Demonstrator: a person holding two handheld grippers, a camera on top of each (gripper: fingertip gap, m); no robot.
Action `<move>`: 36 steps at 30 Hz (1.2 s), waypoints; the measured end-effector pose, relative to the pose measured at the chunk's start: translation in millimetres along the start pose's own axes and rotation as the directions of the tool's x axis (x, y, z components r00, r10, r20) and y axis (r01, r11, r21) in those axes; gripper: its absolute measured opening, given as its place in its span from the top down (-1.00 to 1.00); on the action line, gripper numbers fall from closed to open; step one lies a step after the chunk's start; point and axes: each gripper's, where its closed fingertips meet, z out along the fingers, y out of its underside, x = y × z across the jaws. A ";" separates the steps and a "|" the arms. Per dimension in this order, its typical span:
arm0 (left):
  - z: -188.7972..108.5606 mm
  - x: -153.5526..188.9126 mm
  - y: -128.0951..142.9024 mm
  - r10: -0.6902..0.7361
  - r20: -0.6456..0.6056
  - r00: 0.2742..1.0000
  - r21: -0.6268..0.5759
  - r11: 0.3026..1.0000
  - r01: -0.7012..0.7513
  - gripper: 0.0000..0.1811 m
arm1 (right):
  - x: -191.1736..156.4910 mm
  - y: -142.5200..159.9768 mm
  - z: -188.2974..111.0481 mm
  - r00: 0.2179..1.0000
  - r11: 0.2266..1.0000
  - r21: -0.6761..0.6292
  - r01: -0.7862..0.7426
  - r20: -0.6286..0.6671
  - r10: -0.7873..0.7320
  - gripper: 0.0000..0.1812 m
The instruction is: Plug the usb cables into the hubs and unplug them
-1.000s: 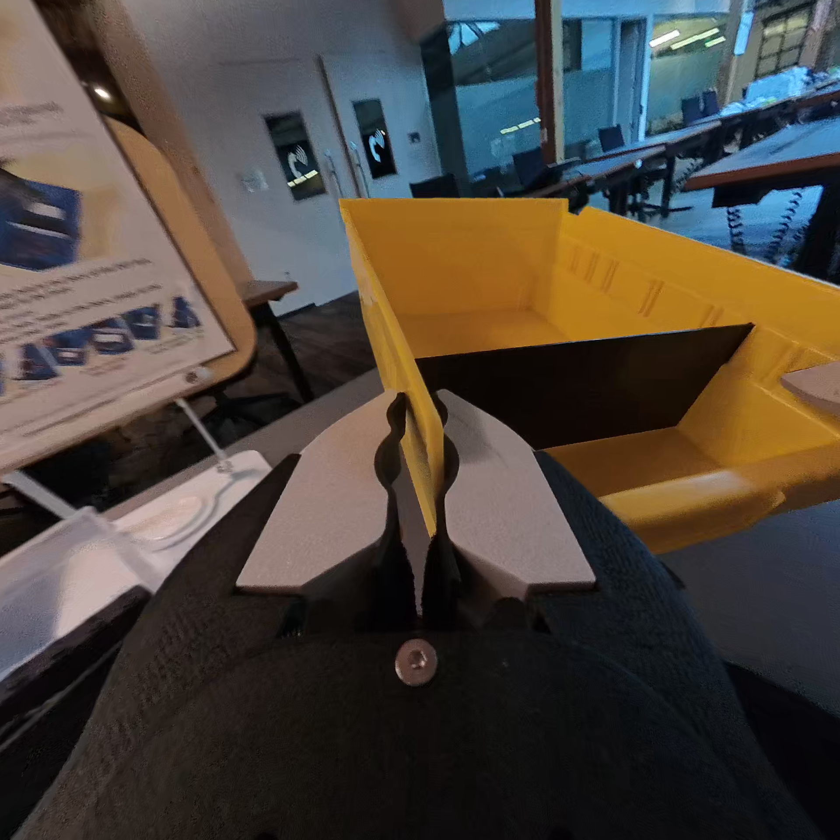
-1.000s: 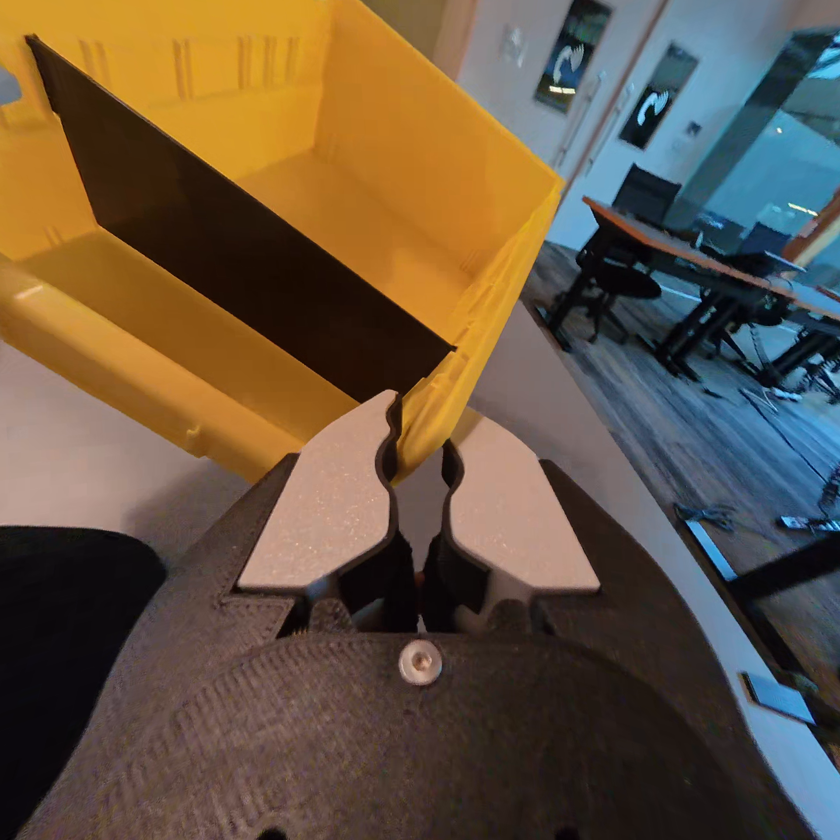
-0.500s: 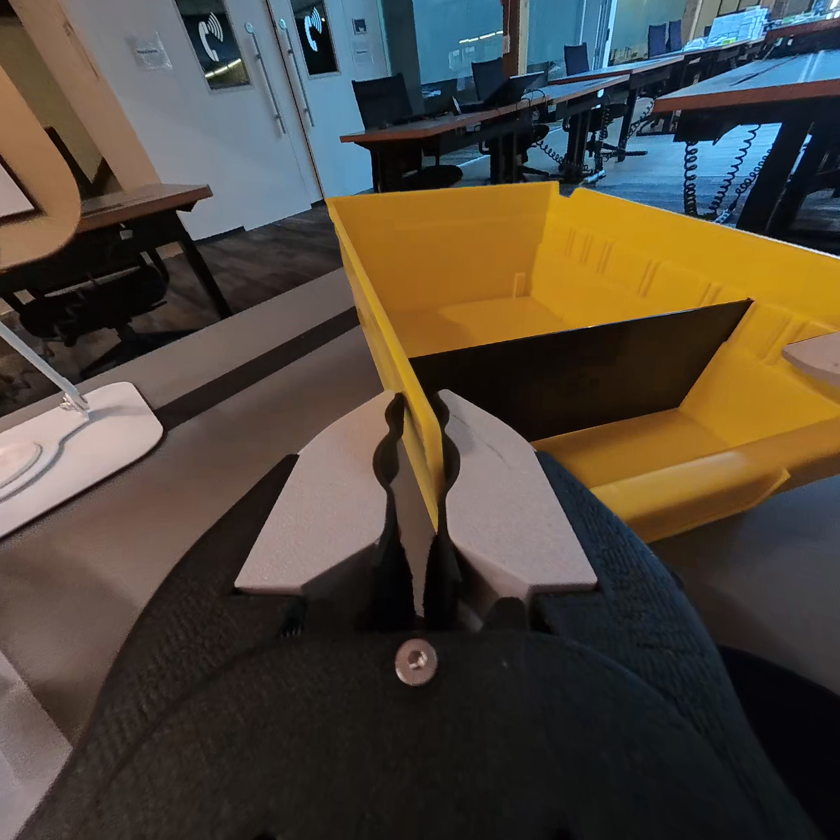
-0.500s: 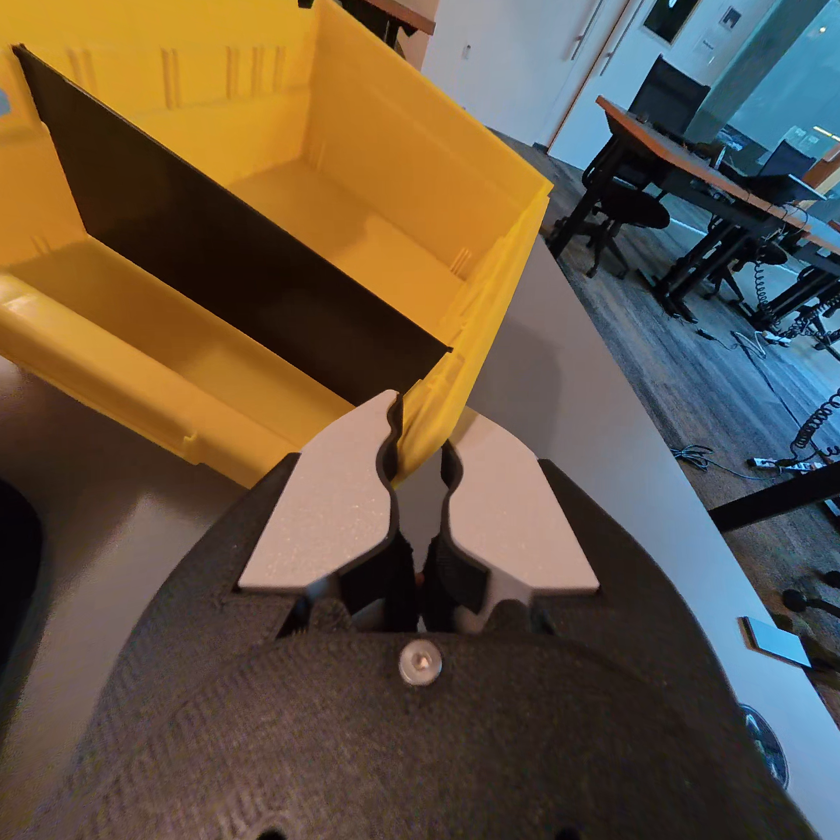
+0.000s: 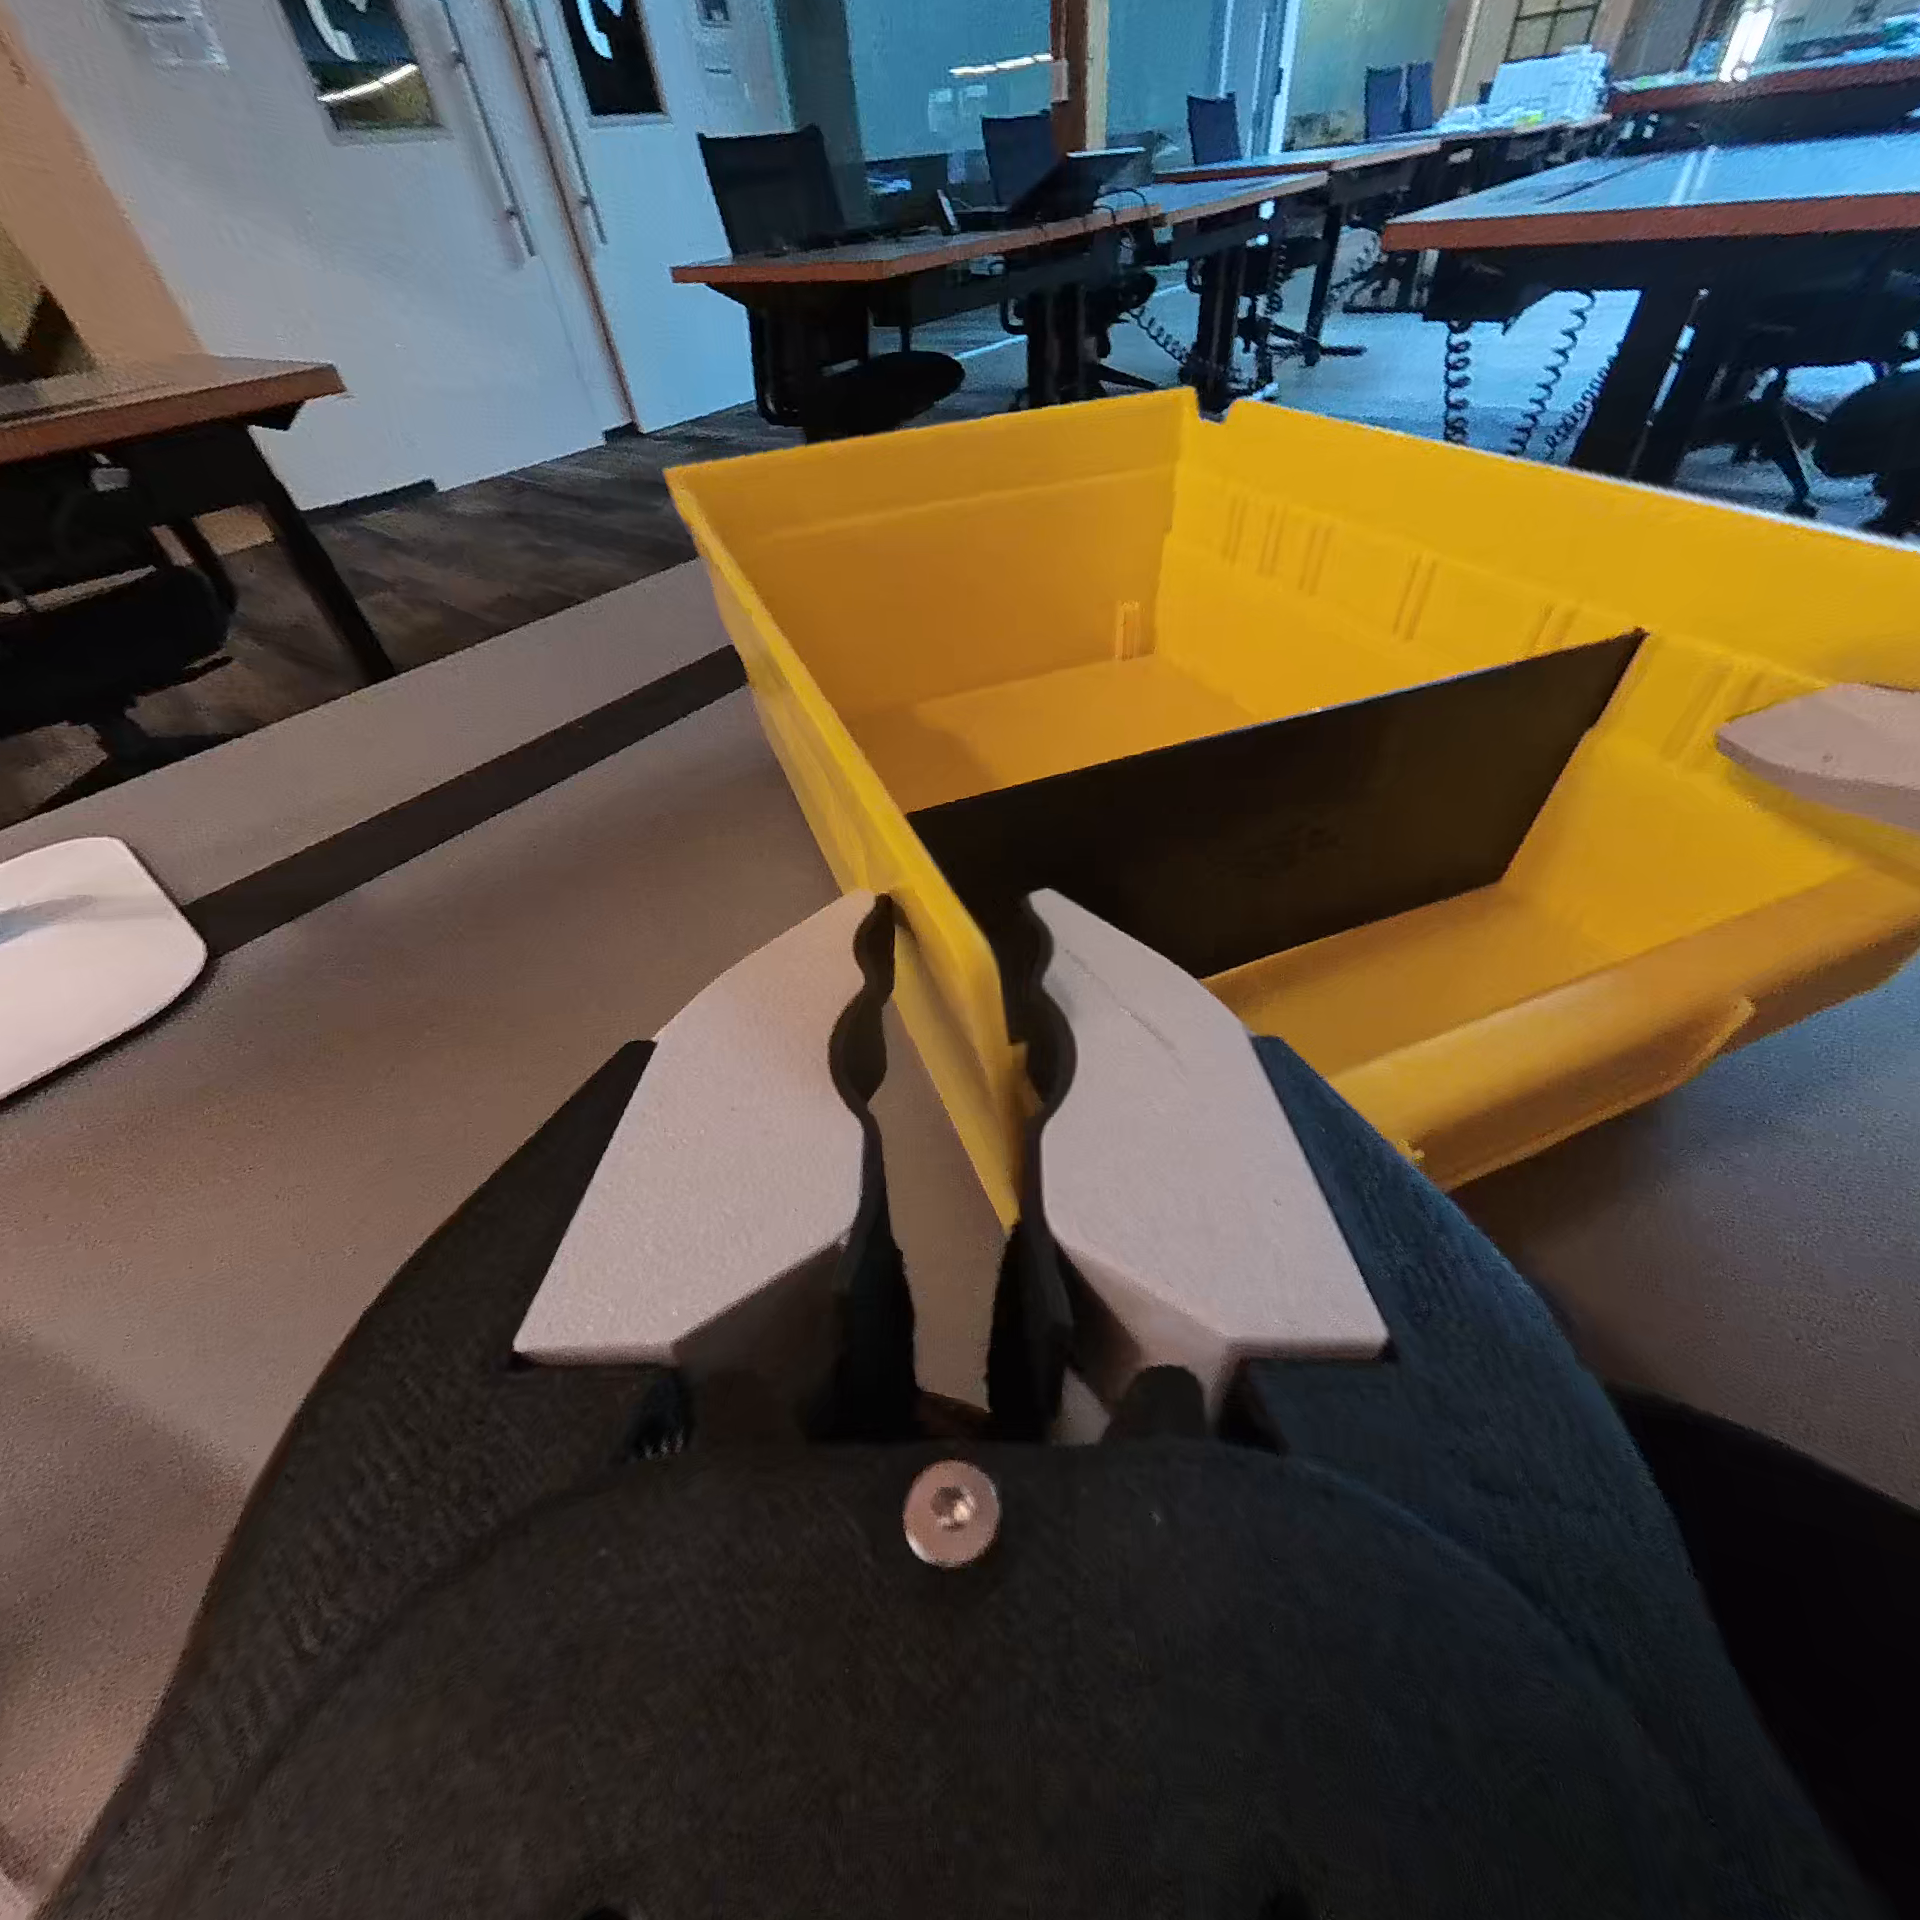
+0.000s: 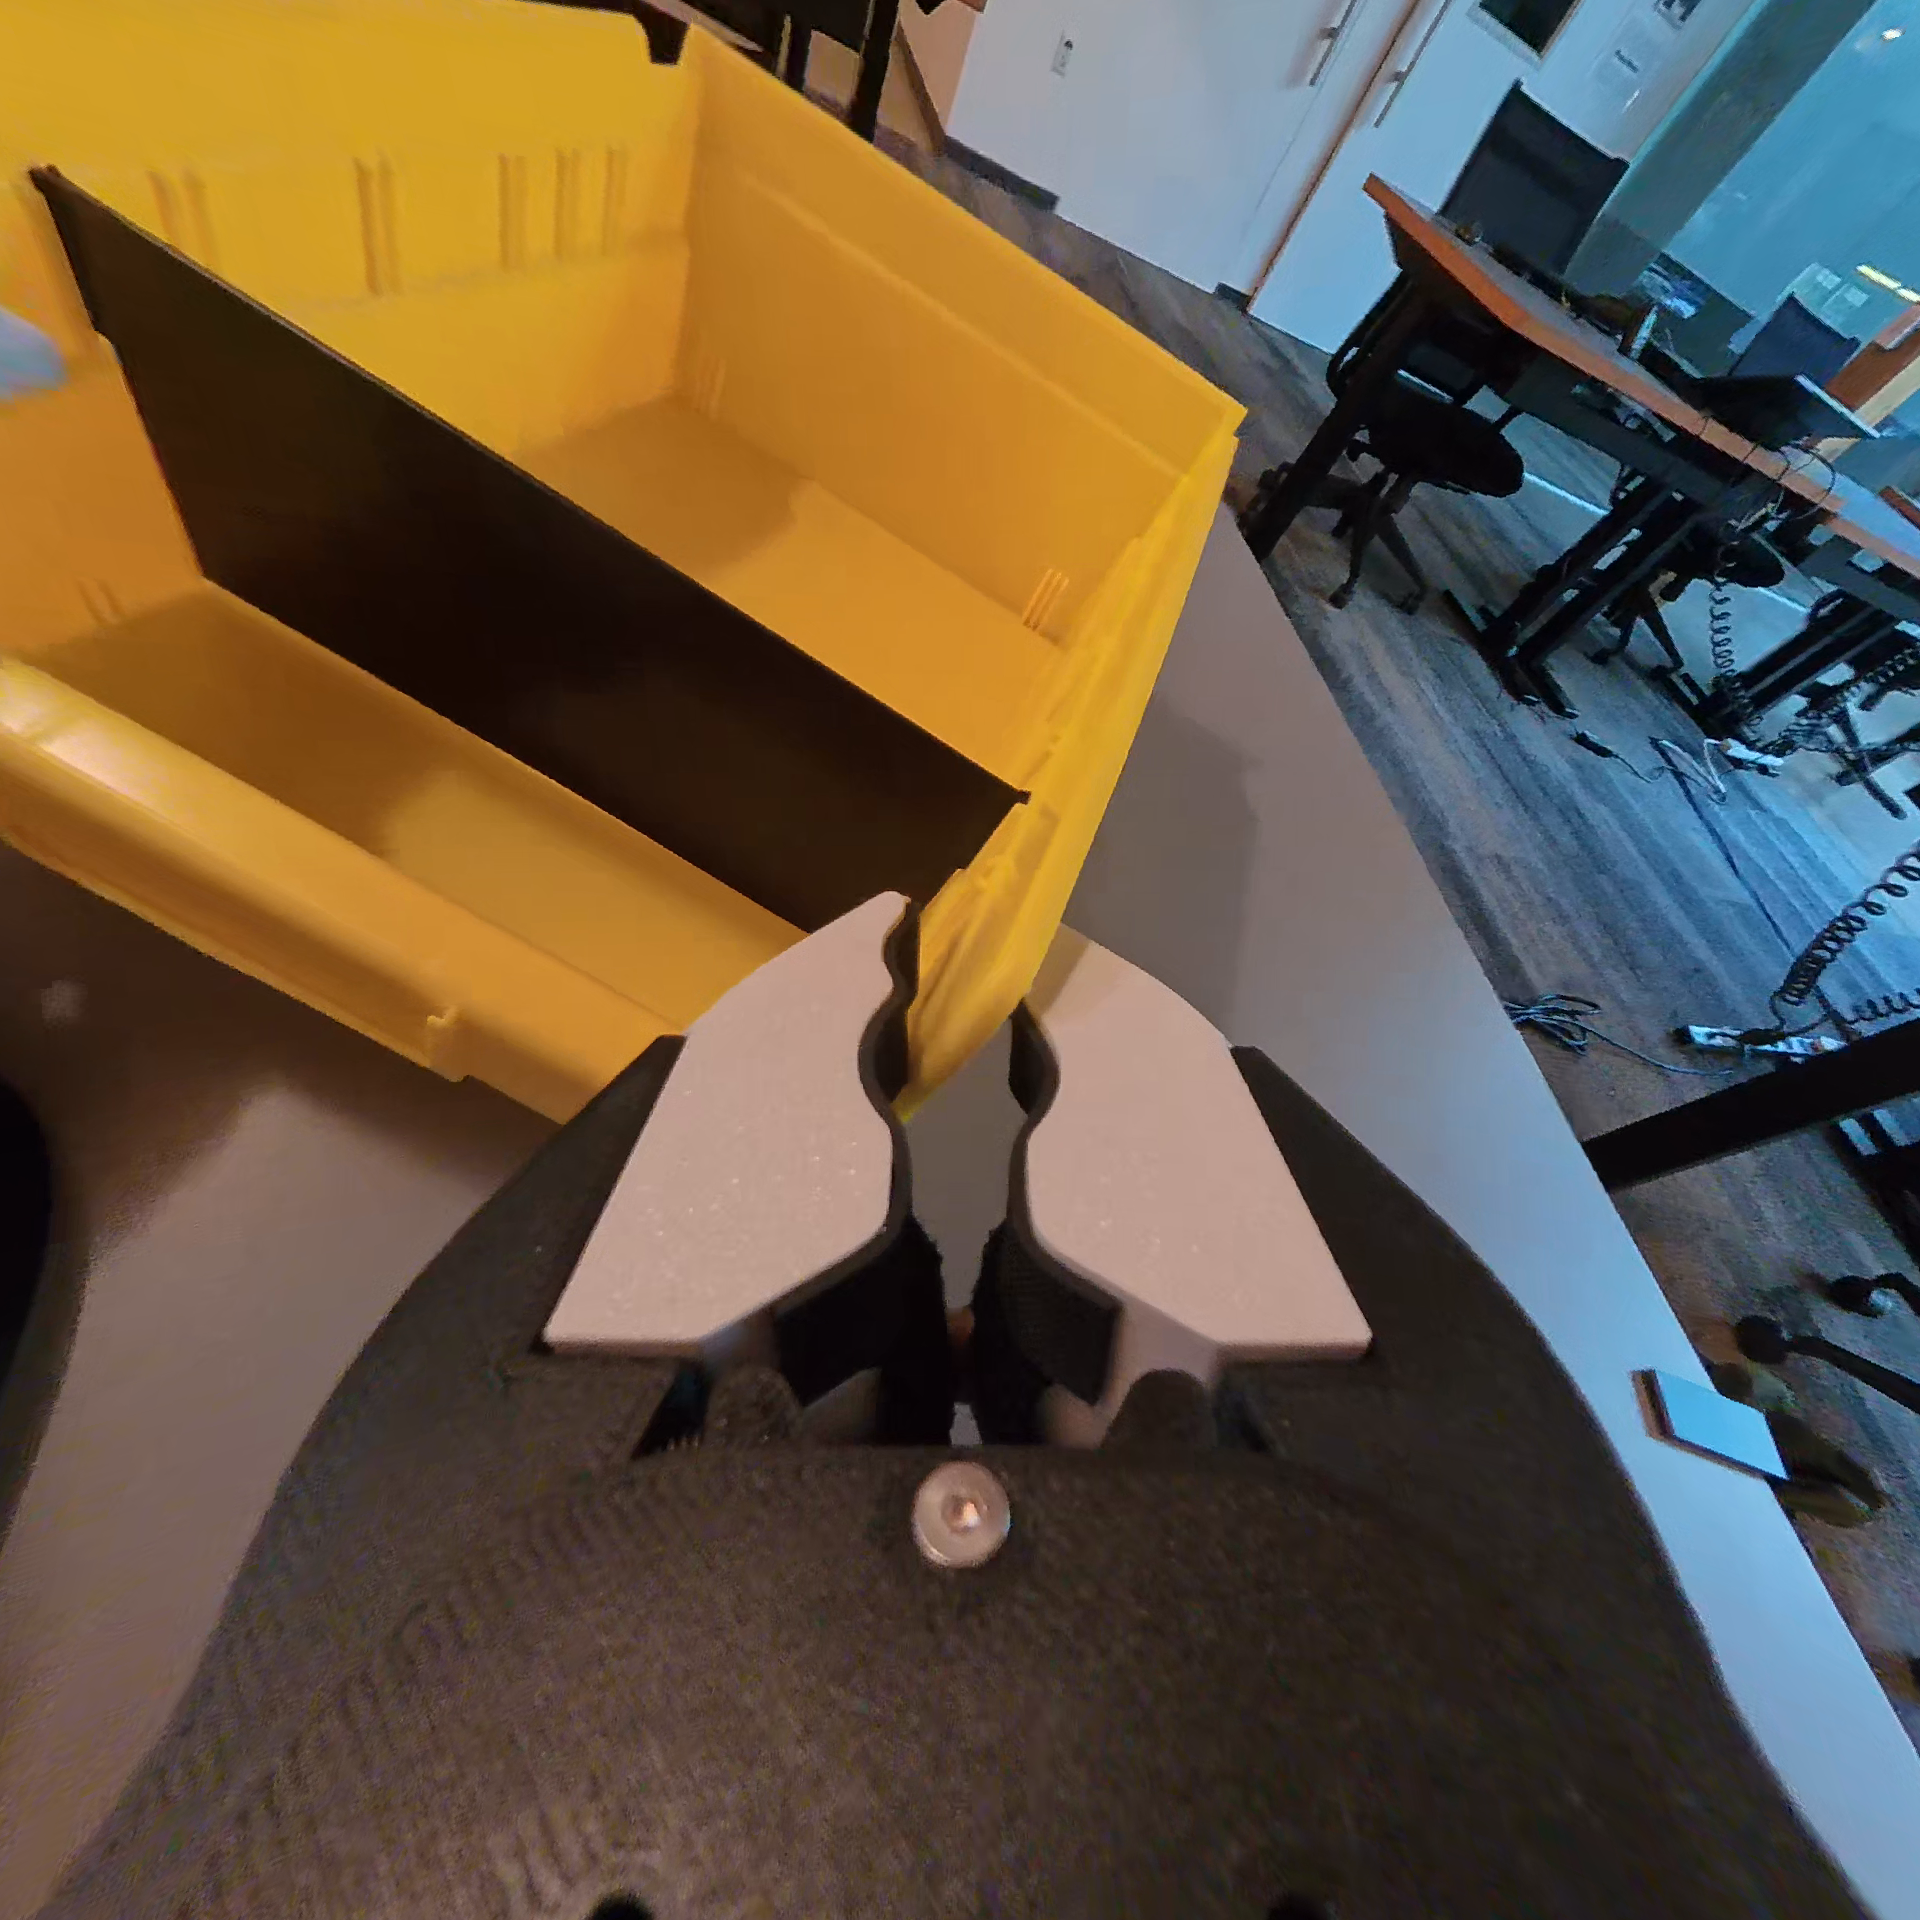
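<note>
The left wrist view looks forward and slightly down along its own fingers from close against one side wall of a yellow bin (image 5: 1039, 540), facing across the grey table (image 5: 416, 1039) toward desks (image 5: 935, 249) and white doors (image 5: 499, 156). The right wrist view sits equally close at the opposite side wall of the bin (image 6: 935, 343), angled more steeply down, with the table edge (image 6: 1351, 831) and floor on its right. Both views share the bin's interior and its black divider (image 5: 1247, 821), seen from opposite ends.
</note>
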 end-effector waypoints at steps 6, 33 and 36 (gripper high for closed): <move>-36.2 1.7 -24.6 0.103 -0.117 0.988 -0.022 0.994 -0.107 0.15 | 13.5 -26.2 -19.4 0.997 0.992 0.105 0.068 0.027 -0.071 0.66; -262.3 -170.4 120.1 0.606 -0.099 0.789 -0.713 0.510 -0.482 0.62 | -106.1 1.7 5.8 0.309 0.385 0.108 0.916 0.422 -0.852 0.63; -281.3 -182.7 124.4 0.604 -0.079 0.793 -0.728 0.508 -0.460 0.61 | -93.4 6.8 5.8 0.310 0.376 0.086 0.922 0.417 -0.854 0.64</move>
